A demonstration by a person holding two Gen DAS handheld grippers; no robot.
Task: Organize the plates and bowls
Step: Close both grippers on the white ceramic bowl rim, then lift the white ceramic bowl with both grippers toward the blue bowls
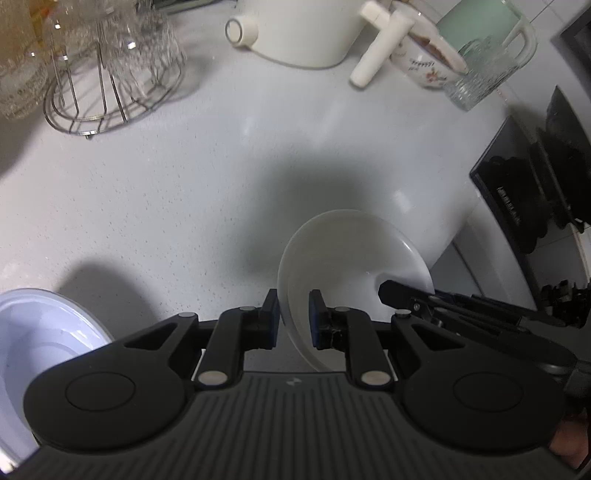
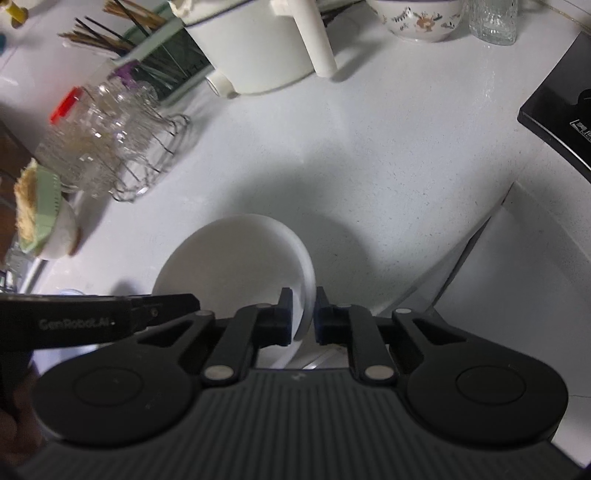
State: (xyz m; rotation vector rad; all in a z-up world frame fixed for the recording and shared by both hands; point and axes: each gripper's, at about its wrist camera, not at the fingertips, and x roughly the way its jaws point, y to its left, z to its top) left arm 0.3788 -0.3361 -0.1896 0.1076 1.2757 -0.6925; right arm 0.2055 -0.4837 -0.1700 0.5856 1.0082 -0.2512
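A white bowl (image 1: 343, 254) is held above the white counter by both grippers. My left gripper (image 1: 293, 314) is shut on the bowl's near-left rim, one pad outside, one inside. In the right wrist view the same white bowl (image 2: 236, 258) has its right rim pinched by my right gripper (image 2: 304, 314). The right gripper's fingers (image 1: 406, 295) reach the bowl's far side in the left wrist view. The left gripper (image 2: 162, 304) enters from the left in the right wrist view. Another white bowl (image 1: 40, 332) sits at lower left.
A wire rack with upturned glasses (image 1: 110, 74) stands at back left. A white pot (image 1: 295, 33), a floral bowl (image 1: 424, 62) and a glass mug (image 1: 487, 55) line the back. A black stove (image 1: 528, 192) lies to the right. Chopstick holder (image 2: 147, 55) stands behind the rack.
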